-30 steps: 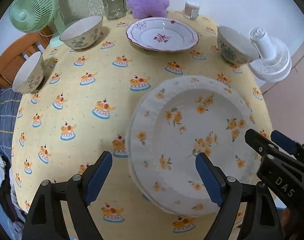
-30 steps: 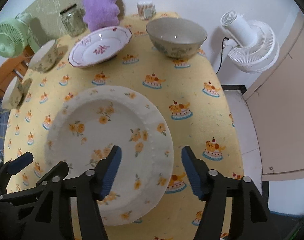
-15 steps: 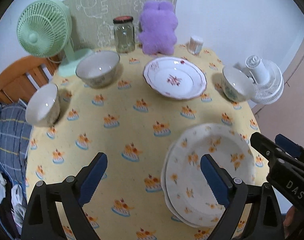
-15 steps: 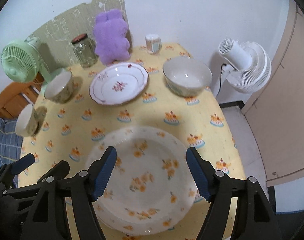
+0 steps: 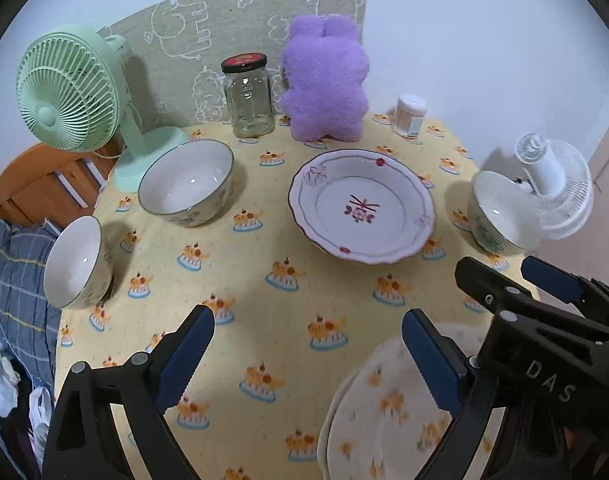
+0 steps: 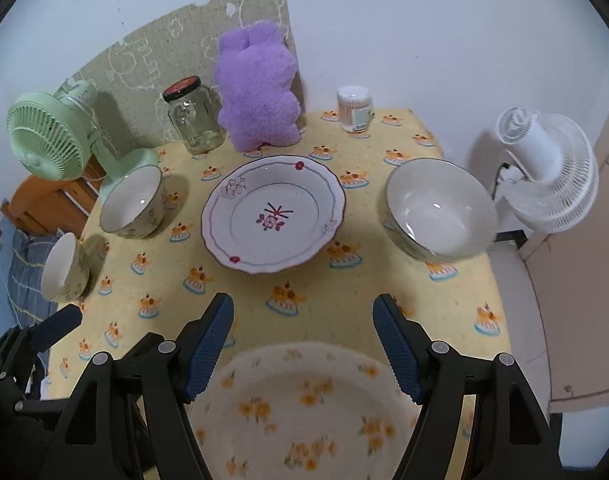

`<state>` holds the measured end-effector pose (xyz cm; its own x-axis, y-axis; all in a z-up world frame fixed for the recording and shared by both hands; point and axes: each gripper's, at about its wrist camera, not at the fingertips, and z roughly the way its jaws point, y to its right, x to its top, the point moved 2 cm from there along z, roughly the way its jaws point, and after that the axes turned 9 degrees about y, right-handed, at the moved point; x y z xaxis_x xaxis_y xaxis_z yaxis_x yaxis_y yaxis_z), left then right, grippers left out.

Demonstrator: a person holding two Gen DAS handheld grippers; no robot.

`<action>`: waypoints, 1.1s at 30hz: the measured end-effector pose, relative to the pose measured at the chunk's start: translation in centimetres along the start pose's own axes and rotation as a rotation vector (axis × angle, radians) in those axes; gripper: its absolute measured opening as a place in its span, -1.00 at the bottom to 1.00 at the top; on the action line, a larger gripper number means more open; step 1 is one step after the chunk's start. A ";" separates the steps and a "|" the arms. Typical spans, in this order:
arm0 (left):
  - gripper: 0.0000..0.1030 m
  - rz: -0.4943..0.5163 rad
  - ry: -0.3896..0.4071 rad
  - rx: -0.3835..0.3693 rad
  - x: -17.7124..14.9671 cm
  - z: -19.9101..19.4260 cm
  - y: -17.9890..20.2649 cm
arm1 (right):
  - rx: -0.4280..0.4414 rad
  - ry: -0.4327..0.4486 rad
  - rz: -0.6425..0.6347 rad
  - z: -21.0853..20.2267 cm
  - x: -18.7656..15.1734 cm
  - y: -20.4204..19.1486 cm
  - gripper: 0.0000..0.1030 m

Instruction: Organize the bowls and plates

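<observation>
Open cloth lying in front of the red-flowered plate (image 6: 273, 215), clutter ringing it on the other sides

Bare tablecloth (image 6: 324, 304) is stretching between that plate and the orange-flowered plate (image 6: 304, 408) at the near edge, giving a gripper free passage. Left of the red-flowered plate, a bowl (image 6: 131, 202) and a smaller bowl (image 6: 63, 268) are narrowing the way; right of it, a wide bowl (image 6: 438, 208) is sitting near the table edge. Behind it a glass jar (image 6: 194, 118), a purple plush (image 6: 258, 88) and a small container (image 6: 354, 108) are blocking the back, seemingly leaving only slim gaps. A green fan (image 6: 48, 140) is crowding the far left corner.
</observation>
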<state>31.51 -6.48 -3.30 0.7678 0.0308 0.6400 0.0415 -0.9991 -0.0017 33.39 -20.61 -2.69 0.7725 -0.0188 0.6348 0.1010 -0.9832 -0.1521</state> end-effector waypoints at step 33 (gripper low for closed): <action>0.11 -0.092 -0.121 0.091 4.2 16.4 -0.2 | -0.094 -0.056 -0.066 17.5 6.4 1.0 0.46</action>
<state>45.15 -5.67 -13.20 0.8289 0.1306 0.5439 0.1689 -0.9854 -0.0208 49.39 -18.54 -12.07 0.7999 0.0542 0.5977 0.0956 -0.9947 -0.0376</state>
